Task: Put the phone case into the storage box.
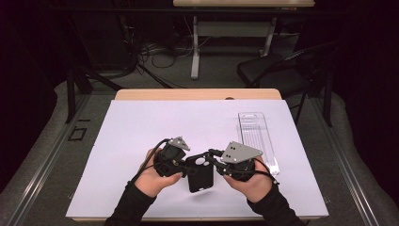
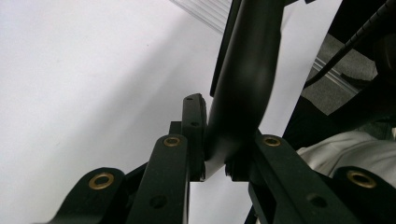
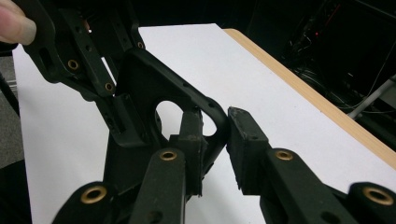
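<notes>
Lab: cable tangle [image 1: 155,54], height-adjustable desks [image 1: 235,19]

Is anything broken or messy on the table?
Nothing looks broken or spilled. The black phone case is held up between the left hand-held gripper and the right hand-held gripper, and the clear plastic tray lies flat at the right.

The high view looks forward and down from above the table's [image 1: 141,122] six o'clock edge. Each gripper view rides close behind its own jaws, nearly touching the black phone case [image 1: 200,174] [image 2: 245,79] [image 3: 154,93], which all three views share.
</notes>
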### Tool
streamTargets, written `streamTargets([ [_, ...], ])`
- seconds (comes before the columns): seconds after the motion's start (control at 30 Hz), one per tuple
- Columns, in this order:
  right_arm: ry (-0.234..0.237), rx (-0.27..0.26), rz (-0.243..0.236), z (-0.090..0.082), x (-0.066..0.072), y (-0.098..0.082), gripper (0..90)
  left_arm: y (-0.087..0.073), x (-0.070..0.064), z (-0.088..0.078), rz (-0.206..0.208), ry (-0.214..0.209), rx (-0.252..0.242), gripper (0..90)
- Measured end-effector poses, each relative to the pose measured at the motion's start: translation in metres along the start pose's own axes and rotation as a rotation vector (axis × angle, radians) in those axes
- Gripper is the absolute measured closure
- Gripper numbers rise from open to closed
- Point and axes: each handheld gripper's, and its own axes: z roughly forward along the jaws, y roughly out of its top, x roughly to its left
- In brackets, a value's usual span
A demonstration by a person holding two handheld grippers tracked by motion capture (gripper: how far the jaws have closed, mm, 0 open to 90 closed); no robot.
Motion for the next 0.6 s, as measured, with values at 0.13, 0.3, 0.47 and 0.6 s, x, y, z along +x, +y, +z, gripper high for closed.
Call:
streamTargets([
  [0.13, 0.005, 0.007, 0.001, -0.0011, -0.0008, 0.0000, 78.3, 0.0003, -0.0010, 0.0009, 0.008, 0.000, 0.005, 81.5],
  [0.3, 0.007, 0.019, -0.003, -0.0018, -0.0013, -0.0005, 80.2, 0.0004, -0.0017, 0.0019, 0.013, 0.003, 0.010, 81.5],
  [0.47, 0.009, 0.029, -0.016, -0.0025, -0.0015, -0.0006, 81.0, 0.0004, -0.0027, 0.0028, 0.017, 0.006, 0.012, 81.5],
  [0.6, 0.008, 0.033, -0.022, -0.0032, -0.0013, -0.0006, 81.3, 0.0005, -0.0033, 0.0030, 0.019, 0.007, 0.011, 81.4],
])
